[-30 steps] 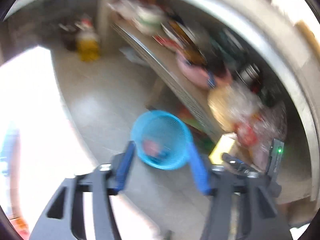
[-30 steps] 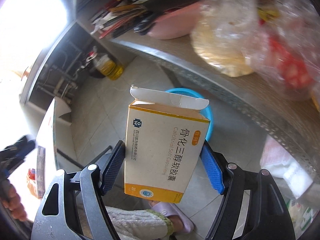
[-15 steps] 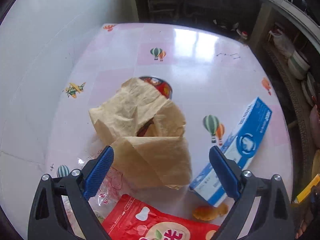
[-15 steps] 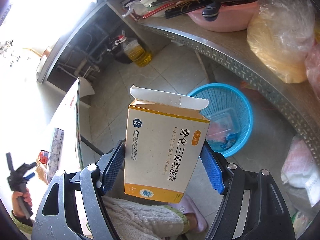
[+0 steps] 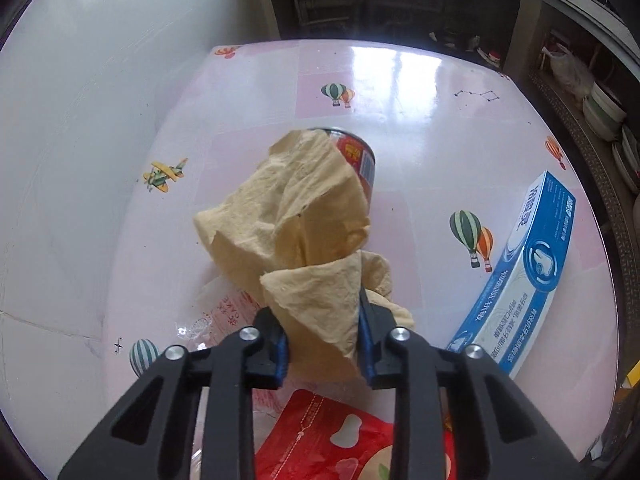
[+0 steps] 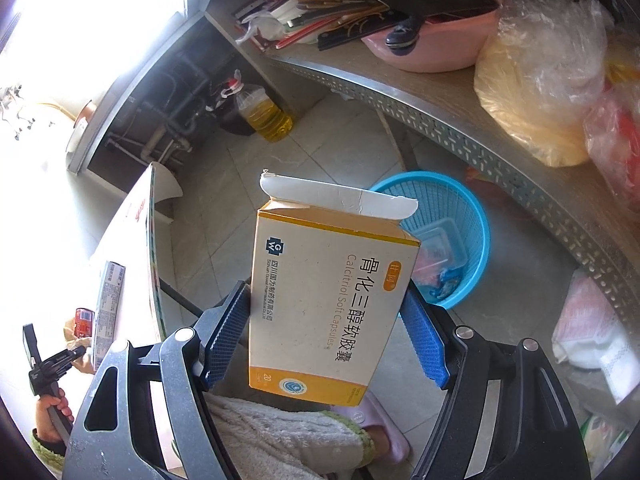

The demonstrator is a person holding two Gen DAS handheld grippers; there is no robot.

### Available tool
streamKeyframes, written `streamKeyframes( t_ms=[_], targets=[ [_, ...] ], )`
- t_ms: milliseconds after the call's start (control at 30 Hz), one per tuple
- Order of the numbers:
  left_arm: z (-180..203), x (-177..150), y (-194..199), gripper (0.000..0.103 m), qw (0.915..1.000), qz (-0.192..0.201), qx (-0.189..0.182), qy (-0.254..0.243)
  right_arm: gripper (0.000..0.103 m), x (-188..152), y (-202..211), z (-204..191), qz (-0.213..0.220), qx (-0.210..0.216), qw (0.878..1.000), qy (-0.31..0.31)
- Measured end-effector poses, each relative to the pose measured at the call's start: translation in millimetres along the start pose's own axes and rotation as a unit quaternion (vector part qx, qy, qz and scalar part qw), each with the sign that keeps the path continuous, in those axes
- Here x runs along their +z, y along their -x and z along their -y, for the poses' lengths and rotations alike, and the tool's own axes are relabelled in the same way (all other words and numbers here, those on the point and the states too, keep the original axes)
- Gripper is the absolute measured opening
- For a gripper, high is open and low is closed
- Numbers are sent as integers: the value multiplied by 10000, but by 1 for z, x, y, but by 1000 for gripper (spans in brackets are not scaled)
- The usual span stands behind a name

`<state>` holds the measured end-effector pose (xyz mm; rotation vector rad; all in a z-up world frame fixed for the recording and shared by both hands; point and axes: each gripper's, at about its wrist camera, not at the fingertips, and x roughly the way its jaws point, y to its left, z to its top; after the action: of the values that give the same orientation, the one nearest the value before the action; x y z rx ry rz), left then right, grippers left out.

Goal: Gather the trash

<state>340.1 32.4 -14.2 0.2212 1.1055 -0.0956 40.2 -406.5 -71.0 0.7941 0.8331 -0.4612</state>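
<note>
In the left wrist view my left gripper [image 5: 322, 340] is shut on a crumpled yellow-brown paper napkin [image 5: 296, 220] over a pink table [image 5: 420, 92]. The napkin partly hides a red can [image 5: 360, 156] behind it. In the right wrist view my right gripper [image 6: 326, 336] is shut on an opened yellow-and-cream medicine box [image 6: 328, 292], held in the air above the floor. A blue mesh waste basket [image 6: 452, 236] stands on the floor beyond the box, with a clear plastic container and scraps inside.
On the table lie a blue toothpaste box [image 5: 532, 268], a red snack packet [image 5: 352, 440] and clear plastic wrap [image 5: 224, 312]. A metal shelf [image 6: 460, 120] carries a pink basin, knives and bagged food. An oil bottle [image 6: 266, 114] stands on the floor.
My left gripper swung from the blue basket to the table, then closed on the napkin. My right gripper kept the medicine box and the basket came into fuller view beyond it.
</note>
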Motion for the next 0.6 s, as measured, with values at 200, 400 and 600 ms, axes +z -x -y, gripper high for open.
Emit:
streamKeyframes(
  t_ms=[200,400,600],
  targets=[
    [-11,4,46,10,9976,672,-155,73,71,-1,-2,-4,-37,77,9999,72],
    [-9,6,101,8,9898,1281,-598,158,70,-1,0,-5,18,96,9999,87],
    [40,5,147,8,9772,1714,-1234,-230,70,2,8,1,159,72,9998,37]
  ],
)
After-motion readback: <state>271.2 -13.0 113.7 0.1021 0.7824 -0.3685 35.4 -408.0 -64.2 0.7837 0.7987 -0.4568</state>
